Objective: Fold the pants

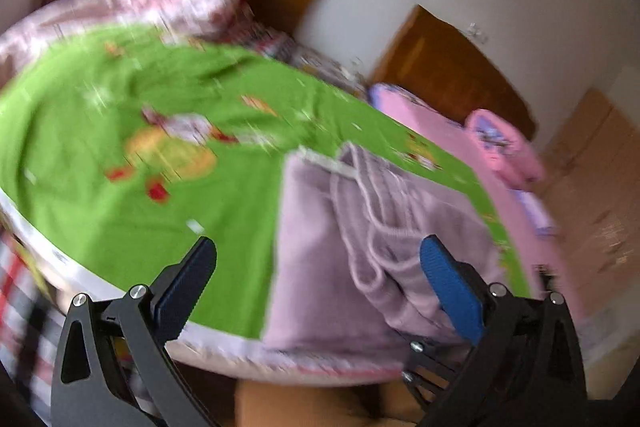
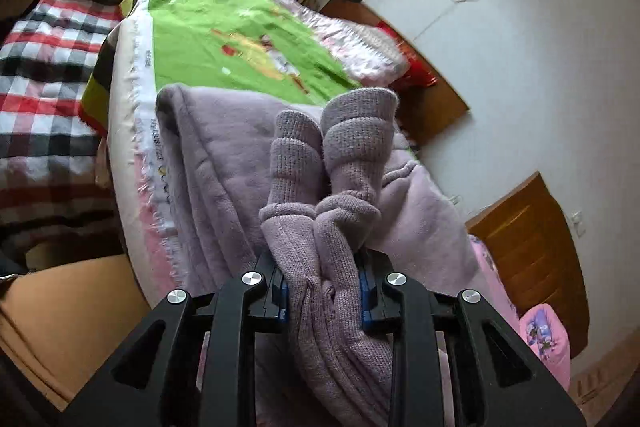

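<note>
Both cuffs of the pants (image 2: 332, 187) clamped in right gripper (image 2: 324, 297) — left gripper (image 1: 320, 255) spread wide, empty, over green sheet (image 1: 120, 147).

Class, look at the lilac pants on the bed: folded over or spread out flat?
Folded over. The pants lie doubled on the green sheet, and the right tool grips both ribbed cuffs together.

Soft daylight, even, no glare. Left view heavily motion-blurred; right view mostly sharp. Fisheye bending, dark vignette at all corners.
</note>
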{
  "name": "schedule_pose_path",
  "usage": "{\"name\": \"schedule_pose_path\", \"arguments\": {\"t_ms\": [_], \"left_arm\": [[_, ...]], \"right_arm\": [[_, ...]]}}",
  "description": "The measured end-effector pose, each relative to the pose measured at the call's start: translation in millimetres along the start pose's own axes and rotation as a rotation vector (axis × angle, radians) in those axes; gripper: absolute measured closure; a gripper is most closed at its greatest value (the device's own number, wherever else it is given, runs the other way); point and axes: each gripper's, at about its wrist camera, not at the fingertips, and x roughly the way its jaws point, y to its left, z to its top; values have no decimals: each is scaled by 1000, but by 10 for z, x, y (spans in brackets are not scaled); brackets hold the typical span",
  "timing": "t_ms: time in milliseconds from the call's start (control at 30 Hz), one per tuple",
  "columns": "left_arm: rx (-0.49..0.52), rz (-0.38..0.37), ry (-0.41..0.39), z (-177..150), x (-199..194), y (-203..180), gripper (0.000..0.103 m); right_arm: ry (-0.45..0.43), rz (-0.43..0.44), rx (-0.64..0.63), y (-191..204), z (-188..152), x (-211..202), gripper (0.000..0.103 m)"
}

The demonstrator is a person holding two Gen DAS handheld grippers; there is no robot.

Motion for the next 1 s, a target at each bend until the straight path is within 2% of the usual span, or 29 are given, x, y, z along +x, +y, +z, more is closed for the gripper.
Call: {"name": "schedule_pose_path", "arguments": {"t_ms": [67, 100, 133, 233, 267, 400, 467, 533, 567, 600, 667, 800, 933, 1000], "left_arm": [[-76, -119, 63, -19, 84, 57, 1], [-92, -162, 81, -47, 114, 23, 2], [-104, -237, 121, -32, 175, -25, 2], [-64, -366, 262, -3, 413, -315, 2], [-43, -381, 302, 13, 521, -410, 2], [-1, -337, 405, 69, 984, -672, 2], [-25, -328, 463, 84, 1262, -724, 2], [-35, -285, 490, 62, 1461, -756, 2], [-44, -279, 487, 73, 1494, -740, 2], [-54, -278, 476, 71, 1489, -736, 2], [-72, -293, 459, 74, 1472, -681, 2], [-82, -312, 450, 66, 1461, -604, 2], [-76, -296, 449, 75, 1462, -604, 2], [-78, -293, 447, 73, 1468, -613, 2]], "right_arm": [[-41, -42, 21, -55, -5, -85, 77], [-58, -65, 18, -59, -4, -122, 77], [-67, -79, 15, -45, 26, -148, 77], [-90, -105, -1, -57, 11, -186, 77], [-95, -106, -6, -31, -52, -271, 77], [-103, -96, -9, -47, -110, -324, 77], [-90, -90, -19, -44, -120, -293, 77], [-83, -67, -24, -94, -160, -316, 69], [-80, -47, -14, -153, -147, -308, 57], [-86, -37, 8, -225, -187, -347, 37], [-133, -13, 114, -482, -380, -573, 22], [-160, 16, 372, -956, -929, -942, 17], [-103, 5, 596, -1274, -1565, -1119, 17], [-27, 9, 648, -1257, -1792, -1107, 17]]}}
